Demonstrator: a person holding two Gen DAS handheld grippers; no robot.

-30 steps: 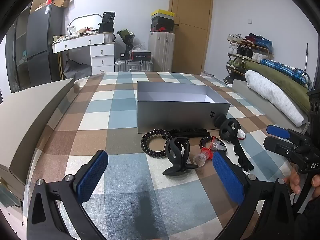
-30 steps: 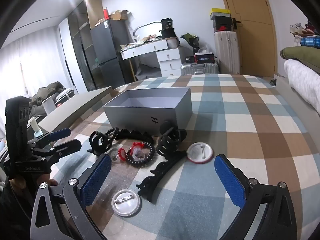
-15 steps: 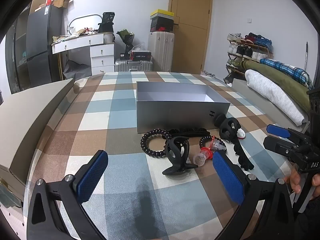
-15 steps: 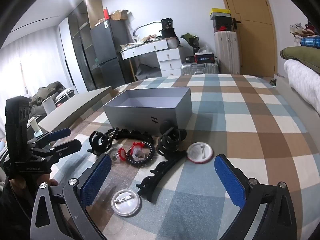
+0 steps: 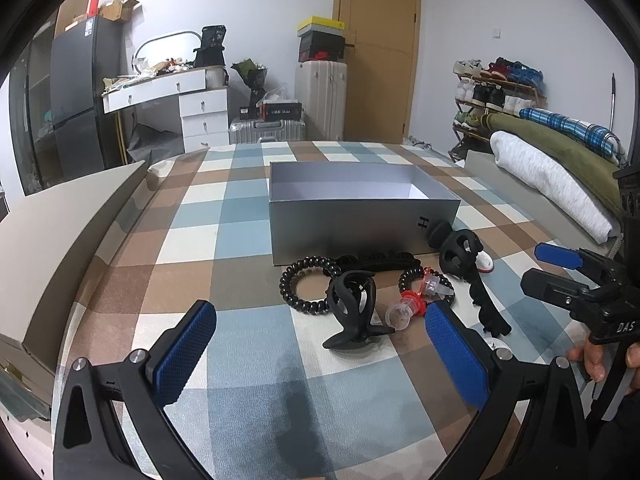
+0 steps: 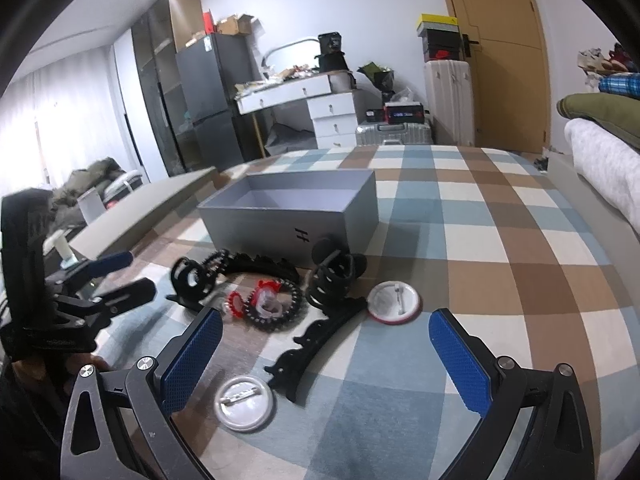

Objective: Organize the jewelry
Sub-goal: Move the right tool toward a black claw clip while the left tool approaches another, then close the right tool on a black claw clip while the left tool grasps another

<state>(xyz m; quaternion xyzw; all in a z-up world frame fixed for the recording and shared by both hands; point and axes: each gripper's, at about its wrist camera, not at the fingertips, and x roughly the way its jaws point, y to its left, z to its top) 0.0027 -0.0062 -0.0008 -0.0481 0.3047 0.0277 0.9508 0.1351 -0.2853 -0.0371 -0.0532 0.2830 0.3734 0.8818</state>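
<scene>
Holding both tongs low over the checked bedspread (image 5: 248, 360), short of the pile, so each camera sees the whole layout before I commit. Left tongs (image 5: 320, 344): jaws spread wide, nothing between the blue pads. Right tongs (image 6: 326, 356): likewise wide open and empty. The grey box (image 5: 360, 216) sits open-topped just behind the pile and looks empty from here; I judge it is the destination, set close so each carry is short. Nothing is sorted yet. The pieces lie bunched against the box's front wall: a black coil hair tie (image 5: 306, 286), a black claw clip (image 5: 352, 310) lying partly over it, a red-and-clear plastic piece (image 5: 412, 306) beside a second, smaller coil, another claw clip (image 6: 332, 276) near the box corner, and a long toothed black clip (image 6: 316, 344). Two round pin badges lie face down, one red-rimmed (image 6: 394, 303), one plain (image 6: 245, 404), apart from the tangle. The claw clip in front of the left tongs seems the easiest first pick; flat badges will likely be awkward.
</scene>
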